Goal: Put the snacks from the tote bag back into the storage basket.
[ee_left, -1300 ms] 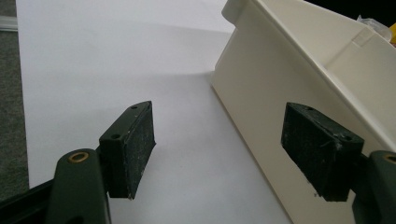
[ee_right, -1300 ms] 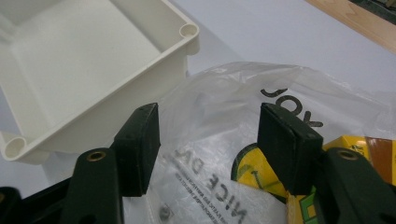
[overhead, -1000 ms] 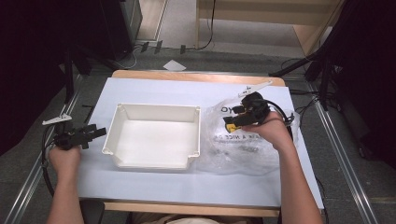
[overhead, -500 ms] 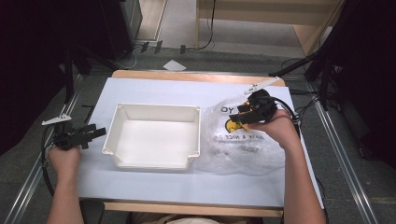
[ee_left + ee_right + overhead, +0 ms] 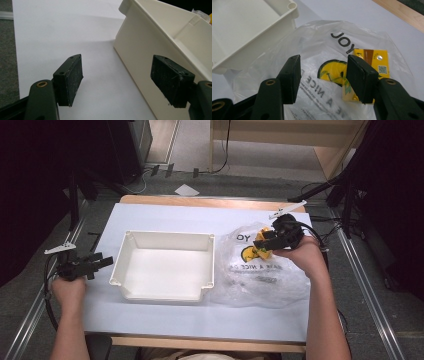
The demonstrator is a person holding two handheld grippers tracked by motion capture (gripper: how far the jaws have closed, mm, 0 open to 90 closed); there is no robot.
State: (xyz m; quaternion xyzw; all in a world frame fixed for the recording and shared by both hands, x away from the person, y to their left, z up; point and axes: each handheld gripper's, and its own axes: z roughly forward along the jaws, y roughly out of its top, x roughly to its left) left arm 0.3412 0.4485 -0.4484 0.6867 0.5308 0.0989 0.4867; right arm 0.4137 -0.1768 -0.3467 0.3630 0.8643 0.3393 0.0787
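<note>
Now the right gripper point(image 5: 268, 240), at right of the frame, hangs with jaws apart over the clear printed plastic bag point(image 5: 260, 270) holding a yellow packet point(image 5: 369, 62), while the left gripper point(image 5: 97, 264), jaws wide and empty, rests left of the white rectangular plastic tray point(image 5: 167, 292) at centre.

Wooden table point(image 5: 210, 201) w/ white cover, holding a white plastic bin point(image 5: 165, 265) at centre & a clear printed plastic bag point(image 5: 260, 275) touching its right side.
</note>
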